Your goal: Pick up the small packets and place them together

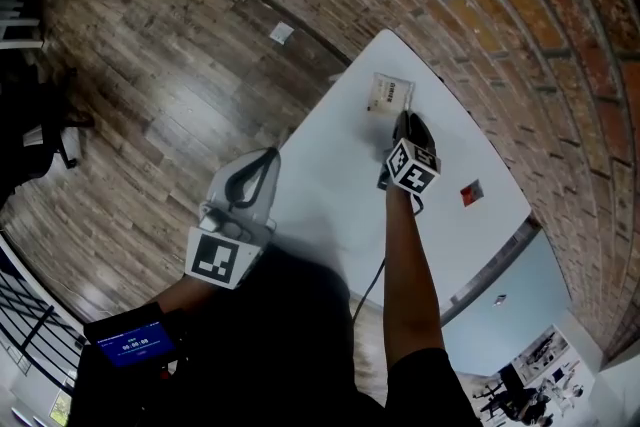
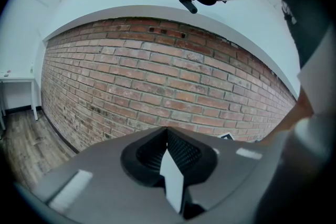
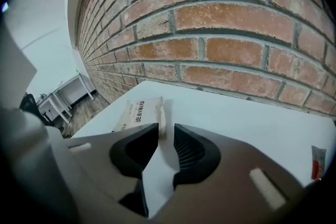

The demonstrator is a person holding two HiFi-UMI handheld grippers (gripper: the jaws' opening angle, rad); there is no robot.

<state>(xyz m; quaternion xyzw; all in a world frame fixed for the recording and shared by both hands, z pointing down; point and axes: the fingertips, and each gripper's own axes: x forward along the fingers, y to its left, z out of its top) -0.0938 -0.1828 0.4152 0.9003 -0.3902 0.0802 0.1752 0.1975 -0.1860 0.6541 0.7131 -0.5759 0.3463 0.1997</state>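
Observation:
A beige packet [image 1: 388, 95] with dark print lies near the far corner of the white table [image 1: 330, 185]. In the right gripper view the beige packet [image 3: 137, 113] sits just past the jaws, its right seam in line with the gap. My right gripper [image 1: 404, 121] hovers over the packet's near edge; this gripper [image 3: 166, 134] is open, its pads clear of the packet. A small red packet [image 1: 471, 193] lies apart at the right, seen also as the red packet [image 3: 317, 162]. My left gripper [image 1: 258, 158] hangs at the table's left edge; in its own view the left gripper [image 2: 167, 136] is shut and empty.
A brick wall [image 1: 520, 25] runs along the table's far side. A scrap of paper [image 1: 282, 33] lies on the wooden floor [image 1: 150, 85] to the left. A device with a blue screen [image 1: 133, 345] shows near my body. A white desk [image 3: 63, 93] stands far off.

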